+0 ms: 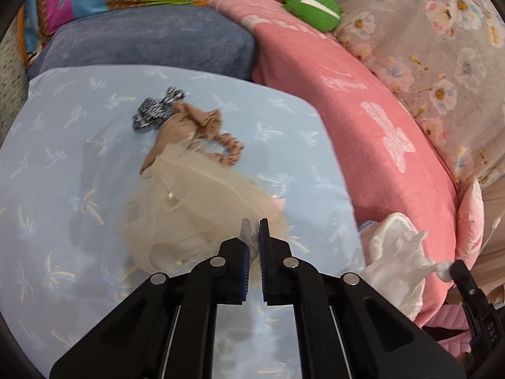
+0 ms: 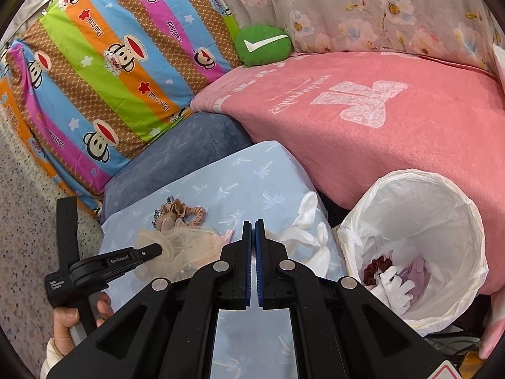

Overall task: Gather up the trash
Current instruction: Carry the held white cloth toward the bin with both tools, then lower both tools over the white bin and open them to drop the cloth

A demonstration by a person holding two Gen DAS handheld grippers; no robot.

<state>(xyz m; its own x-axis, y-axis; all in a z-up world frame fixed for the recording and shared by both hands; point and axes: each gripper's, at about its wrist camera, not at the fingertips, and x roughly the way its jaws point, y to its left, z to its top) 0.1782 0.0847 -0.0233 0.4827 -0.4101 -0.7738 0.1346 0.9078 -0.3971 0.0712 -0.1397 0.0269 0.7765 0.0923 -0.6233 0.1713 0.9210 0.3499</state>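
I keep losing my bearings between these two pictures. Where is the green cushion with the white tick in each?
Left wrist view: green cushion at top, right of centre.
Right wrist view: green cushion upper middle.
Shared landmark: it rests against the pink blanket.

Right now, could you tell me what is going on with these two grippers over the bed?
A person is collecting trash. The left gripper is shut on a sheer beige mesh bundle on the pale blue palm-print pillow. The right gripper is shut on the white plastic liner of the round trash bin, which already holds scraps. A tan scrunchie and a black-and-white fabric piece remain on the pillow.
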